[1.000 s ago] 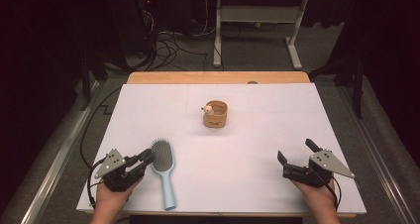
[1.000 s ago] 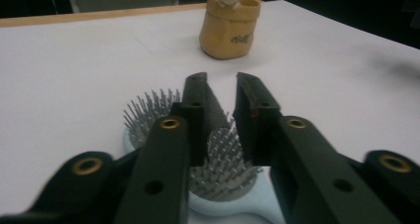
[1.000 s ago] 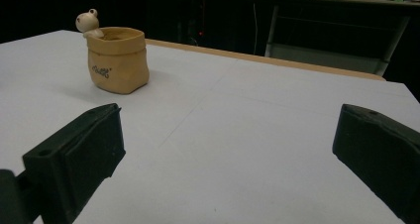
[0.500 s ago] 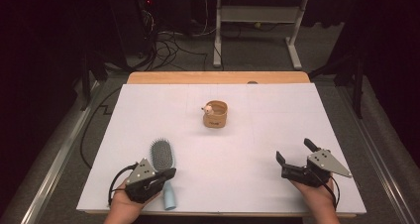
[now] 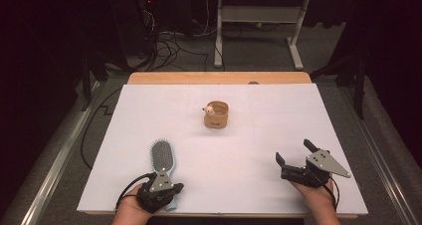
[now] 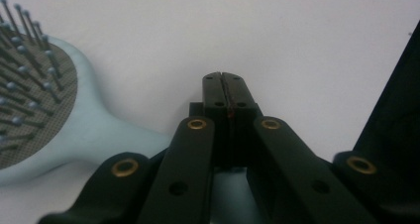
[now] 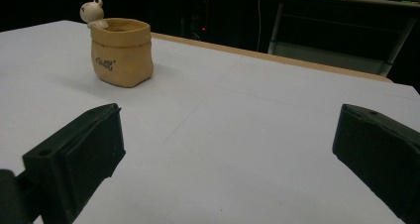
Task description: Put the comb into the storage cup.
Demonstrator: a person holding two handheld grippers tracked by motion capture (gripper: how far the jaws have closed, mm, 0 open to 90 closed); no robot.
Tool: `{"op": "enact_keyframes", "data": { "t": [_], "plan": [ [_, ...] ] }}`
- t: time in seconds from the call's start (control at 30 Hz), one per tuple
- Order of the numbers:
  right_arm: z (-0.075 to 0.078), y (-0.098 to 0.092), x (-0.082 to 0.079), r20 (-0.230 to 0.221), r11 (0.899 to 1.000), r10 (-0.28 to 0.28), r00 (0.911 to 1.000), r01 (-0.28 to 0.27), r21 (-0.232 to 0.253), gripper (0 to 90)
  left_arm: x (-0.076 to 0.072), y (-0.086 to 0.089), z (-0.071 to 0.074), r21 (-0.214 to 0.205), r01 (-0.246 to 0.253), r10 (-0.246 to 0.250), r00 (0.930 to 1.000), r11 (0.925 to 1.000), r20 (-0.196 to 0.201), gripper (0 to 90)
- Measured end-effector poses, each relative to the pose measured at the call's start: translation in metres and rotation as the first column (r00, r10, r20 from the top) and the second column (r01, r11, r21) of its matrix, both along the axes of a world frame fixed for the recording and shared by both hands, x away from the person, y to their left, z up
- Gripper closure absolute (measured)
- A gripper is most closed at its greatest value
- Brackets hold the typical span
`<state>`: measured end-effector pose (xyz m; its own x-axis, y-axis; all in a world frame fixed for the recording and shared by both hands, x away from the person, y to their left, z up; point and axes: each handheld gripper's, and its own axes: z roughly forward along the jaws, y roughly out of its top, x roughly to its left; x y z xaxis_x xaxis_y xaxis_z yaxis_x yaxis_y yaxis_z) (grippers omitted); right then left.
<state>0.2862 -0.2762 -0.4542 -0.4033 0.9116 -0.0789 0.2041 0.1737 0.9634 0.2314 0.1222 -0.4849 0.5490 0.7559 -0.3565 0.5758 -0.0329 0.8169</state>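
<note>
Left gripper [image 5: 161,192] sits low at the near-left edge of the white worktop [image 5: 278,130], over the handle of the light-blue hairbrush [image 5: 163,158]. Its jaws are pressed flat together; in the left gripper view nothing is between the tips, and the brush handle passes under the linkage. Brush head lies bristles up, pointing away from the person. Right gripper [image 5: 294,158] rests near right, jaws wide apart, holding nothing. Tan pot [image 5: 216,114] stands mid-worktop, well apart from both.

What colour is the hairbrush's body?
Light blue; the hairbrush shows best in the left gripper view.
</note>
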Motion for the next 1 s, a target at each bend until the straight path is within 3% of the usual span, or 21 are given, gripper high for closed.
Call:
{"op": "enact_keyframes", "data": {
  "t": [0.2, 0.4, 0.53, 1.0],
  "plan": [
    [0.001, -0.001, 0.0, 0.006, 1.0, -0.005, 1.0, 0.005, 0.001, 0.1, 0.003, 0.004, 0.001, 0.013, -0.008, 0.008, 0.9994, 0.9999, -0.035, 90.0],
    [0.002, 0.0, -0.001, 0.006, 1.0, -0.004, 1.0, 0.004, 0.004, 0.1, 0.006, 0.013, 0.003, 0.05, -0.019, 0.021, 0.9988, 0.9986, -0.044, 90.0],
    [0.001, 0.0, 0.0, 0.003, 1.0, -0.006, 1.0, 0.006, 0.002, 0.1, 0.009, 0.021, 0.003, 0.047, -0.034, 0.037, 0.9979, 0.9983, -0.054, 90.0],
    [0.001, -0.001, 0.0, 0.003, 1.0, -0.004, 1.0, 0.004, 0.002, 0.1, 0.007, 0.047, 0.004, 0.083, -0.074, 0.078, 0.9958, 0.9938, -0.048, 90.0]
  ]
}}
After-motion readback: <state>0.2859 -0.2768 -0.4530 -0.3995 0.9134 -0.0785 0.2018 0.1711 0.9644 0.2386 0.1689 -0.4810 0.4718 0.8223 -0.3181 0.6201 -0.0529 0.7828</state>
